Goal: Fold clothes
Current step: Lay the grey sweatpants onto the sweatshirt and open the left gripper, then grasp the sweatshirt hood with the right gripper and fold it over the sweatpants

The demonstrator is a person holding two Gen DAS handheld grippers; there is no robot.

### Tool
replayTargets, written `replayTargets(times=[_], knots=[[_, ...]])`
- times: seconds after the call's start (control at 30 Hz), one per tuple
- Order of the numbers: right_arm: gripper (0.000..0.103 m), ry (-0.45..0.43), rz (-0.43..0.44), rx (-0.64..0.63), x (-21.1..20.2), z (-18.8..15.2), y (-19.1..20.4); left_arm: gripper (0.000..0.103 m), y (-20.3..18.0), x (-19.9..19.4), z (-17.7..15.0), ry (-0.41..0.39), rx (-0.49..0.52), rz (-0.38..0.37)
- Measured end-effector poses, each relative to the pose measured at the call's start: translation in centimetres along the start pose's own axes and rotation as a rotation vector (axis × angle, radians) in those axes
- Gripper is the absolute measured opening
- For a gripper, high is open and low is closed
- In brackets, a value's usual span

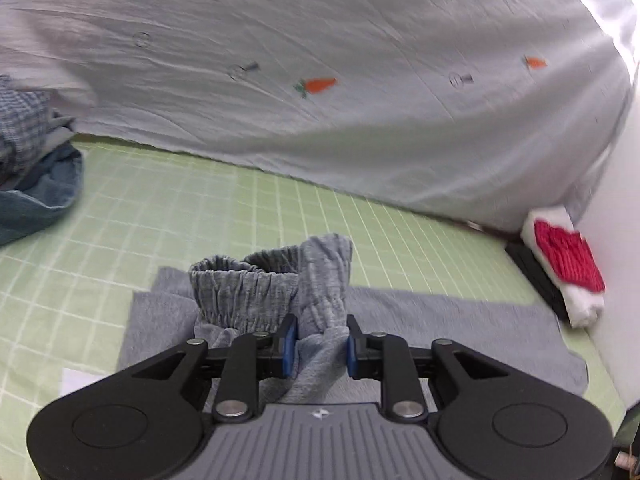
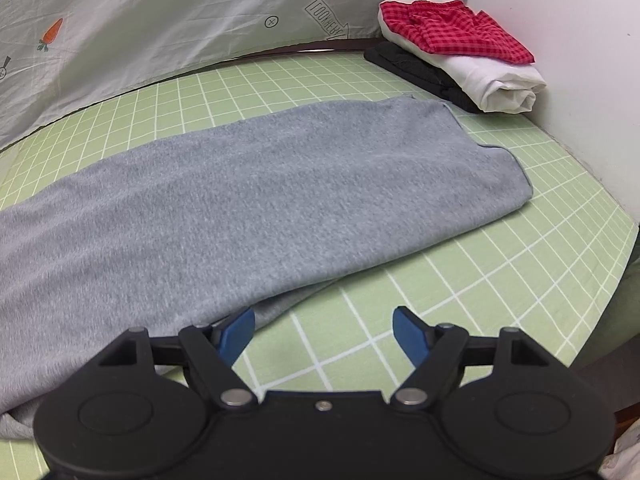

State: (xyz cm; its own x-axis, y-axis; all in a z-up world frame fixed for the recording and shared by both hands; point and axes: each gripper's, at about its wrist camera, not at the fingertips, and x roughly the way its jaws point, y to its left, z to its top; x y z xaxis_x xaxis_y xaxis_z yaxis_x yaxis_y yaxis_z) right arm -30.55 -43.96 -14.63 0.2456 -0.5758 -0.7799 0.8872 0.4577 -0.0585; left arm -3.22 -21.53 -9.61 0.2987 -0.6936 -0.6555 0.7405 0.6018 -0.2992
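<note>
Left tool (image 1: 320, 340) points down at a slant over the desk (image 1: 160, 200) and pinches a bunched fold of the grey trousers (image 1: 272, 280) between its blue pads (image 1: 289, 340), lifting the elastic waistband so it stands up in gathers above the flat part of the garment. Right tool (image 2: 324, 330) also tilts downward, jaws spread wide with nothing between them; its left pad (image 2: 236, 334) sits just at the near edge of the grey trousers (image 2: 240, 200), its other pad over bare green grid mat.

From the right wrist view, the trousers lie flat on the desk (image 2: 440, 280) as a long band, their long axis running from the lower left toward the upper right, the far end pointing toward a stack of folded clothes (image 2: 460, 52) in the corner. Behind the trousers hangs a pale carrot-print sheet (image 1: 320, 80). Left of them, in the left wrist view, sits a heap of blue clothes (image 1: 32, 168).
</note>
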Motion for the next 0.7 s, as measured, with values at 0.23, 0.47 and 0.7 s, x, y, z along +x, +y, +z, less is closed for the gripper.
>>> replayTargets(times=[0.23,0.47,0.7], knots=[[0.077,0.005,-0.008,0.037,0.3,-0.1,-3.4,0.063,-1.2,-0.3,-2.0,0.037,-0.001,0.02],[0.077,0.032,0.007,0.042,1.1,-0.4,-5.0,0.064,2.3,-3.4,-1.5,-0.077,-0.21,0.139],[0.077,0.023,0.022,0.005,1.7,0.5,-5.8,0.048,3.7,0.3,-0.6,-0.03,-0.217,0.232]])
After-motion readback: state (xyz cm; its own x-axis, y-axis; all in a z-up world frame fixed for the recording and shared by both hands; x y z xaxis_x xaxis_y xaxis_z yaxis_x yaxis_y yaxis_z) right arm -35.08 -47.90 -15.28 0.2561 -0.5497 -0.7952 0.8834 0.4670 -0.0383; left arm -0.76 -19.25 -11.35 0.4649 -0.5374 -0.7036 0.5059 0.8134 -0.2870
